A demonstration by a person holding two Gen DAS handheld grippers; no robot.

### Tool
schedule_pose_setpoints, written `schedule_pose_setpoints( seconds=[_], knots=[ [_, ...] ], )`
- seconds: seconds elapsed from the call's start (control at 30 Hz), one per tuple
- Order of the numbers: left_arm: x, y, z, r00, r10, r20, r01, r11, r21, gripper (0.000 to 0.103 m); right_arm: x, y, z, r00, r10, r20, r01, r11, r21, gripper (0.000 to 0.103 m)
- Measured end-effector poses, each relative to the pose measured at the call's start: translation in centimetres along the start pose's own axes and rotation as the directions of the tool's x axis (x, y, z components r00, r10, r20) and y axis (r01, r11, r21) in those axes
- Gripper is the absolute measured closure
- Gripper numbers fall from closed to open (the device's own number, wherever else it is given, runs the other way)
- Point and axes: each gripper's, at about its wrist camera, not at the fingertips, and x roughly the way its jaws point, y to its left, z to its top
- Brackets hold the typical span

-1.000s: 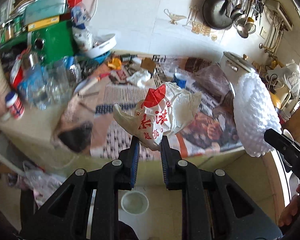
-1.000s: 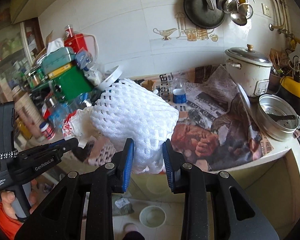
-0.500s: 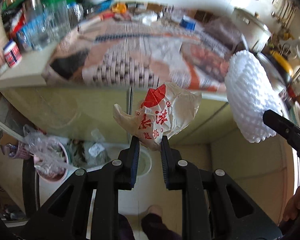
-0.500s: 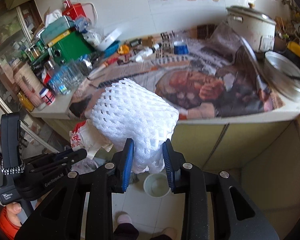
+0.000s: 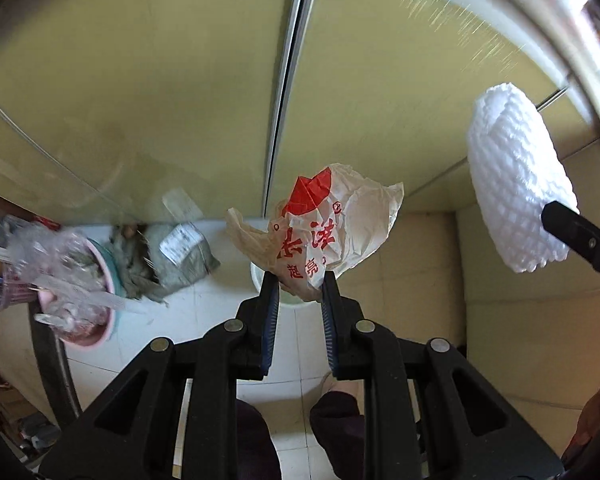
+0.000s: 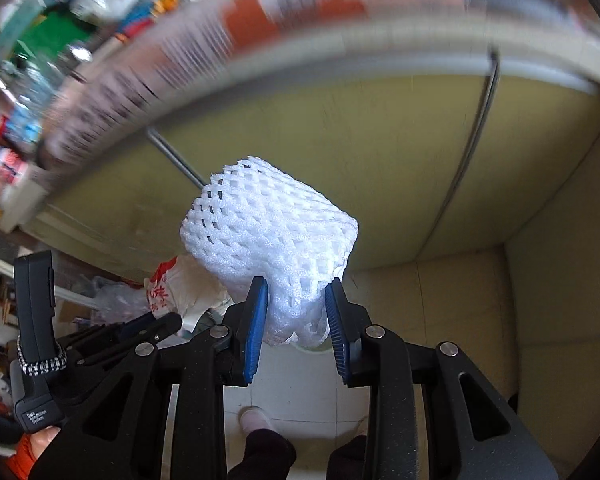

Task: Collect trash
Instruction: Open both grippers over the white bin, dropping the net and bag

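My left gripper is shut on a crumpled white plastic bag with red print, held above the floor in front of the cabinet doors. A white bucket on the floor shows just behind the bag. My right gripper is shut on a white foam fruit net. The net also shows in the left wrist view, to the right of the bag. In the right wrist view the bag and the left gripper are low at the left.
Yellow-green cabinet doors fill the background. A pink basin with plastic scraps and a grey sack sit on the white tiled floor at left. The cluttered counter edge is blurred above. The person's feet are below.
Both grippers have dropped from counter height down towards the floor, still holding the bag and the foam net. The counter has left the left view; cabinet doors and floor fill it.
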Motion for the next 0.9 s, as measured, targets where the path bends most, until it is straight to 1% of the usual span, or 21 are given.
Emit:
schedule_pose_setpoints(
  seconds=[0.13,0.27,0.37,0.43,0.5,0.6,0.63,0.67,0.7,0.73,0.77,0.83,0.9],
  knots=[
    [8.4,2.2,-1.5,0.997,-0.003,-0.073,0.002,1.0,-0.014,0.083,6.7,-1.6,-2.0,0.999,-0.02,-0.042,0.022,0.999,0.038,0.076],
    [15.6,3.7,-2.8,0.99,-0.034,-0.136,0.028,0.999,-0.044,0.083,12.7,-3.0,-3.8,0.996,-0.045,-0.079,0.048,0.998,0.047,0.076],
    [19.8,4.1,-3.6,0.986,-0.022,-0.167,0.016,0.999,-0.033,0.083,16.8,-3.9,-5.3,0.992,-0.041,-0.122,0.048,0.997,0.054,0.075],
    [22.3,4.4,-3.9,0.983,-0.034,-0.18,0.028,0.999,-0.035,0.082,18.9,-4.2,-6.0,0.99,-0.041,-0.136,0.048,0.998,0.047,0.075],
    [23.9,4.2,-4.0,0.981,-0.039,-0.191,0.034,0.999,-0.031,0.082,20.6,-4.3,-6.8,0.989,-0.044,-0.141,0.049,0.998,0.035,0.075],
    [25.5,3.6,-4.1,0.98,-0.043,-0.195,0.045,0.999,0.006,0.08,22.1,-4.2,-7.5,0.99,-0.031,-0.14,0.035,0.999,0.022,0.073],
    [25.8,3.4,-4.2,0.979,-0.046,-0.197,0.05,0.999,0.015,0.072,22.3,-3.9,-7.4,0.99,-0.025,-0.137,0.027,0.999,0.017,0.07],
    [26.1,3.3,-4.3,0.978,-0.048,-0.204,0.052,0.998,0.019,0.066,22.4,-3.7,-7.4,0.991,-0.019,-0.132,0.02,1.0,0.005,0.068],
    [26.4,3.4,-4.4,0.977,-0.054,-0.208,0.059,0.998,0.018,0.056,22.4,-3.3,-7.0,0.991,-0.023,-0.131,0.022,1.0,-0.005,0.068],
    [26.4,3.5,-4.5,0.977,-0.06,-0.205,0.065,0.998,0.017,0.05,22.6,-2.8,-7.0,0.99,-0.022,-0.138,0.021,1.0,-0.01,0.061],
    [26.3,3.7,-4.6,0.979,-0.06,-0.197,0.065,0.998,0.018,0.048,22.6,-2.8,-6.9,0.989,-0.013,-0.148,0.012,1.0,-0.011,0.056],
    [25.7,4.0,-4.6,0.982,-0.043,-0.184,0.048,0.999,0.018,0.048,22.5,-3.2,-6.7,0.988,-0.001,-0.155,0.001,1.0,-0.003,0.055],
    [25.1,4.4,-4.6,0.983,-0.023,-0.182,0.027,1.0,0.015,0.048,22.4,-3.2,-6.9,0.987,-0.009,-0.161,0.008,1.0,-0.011,0.055]
  ],
)
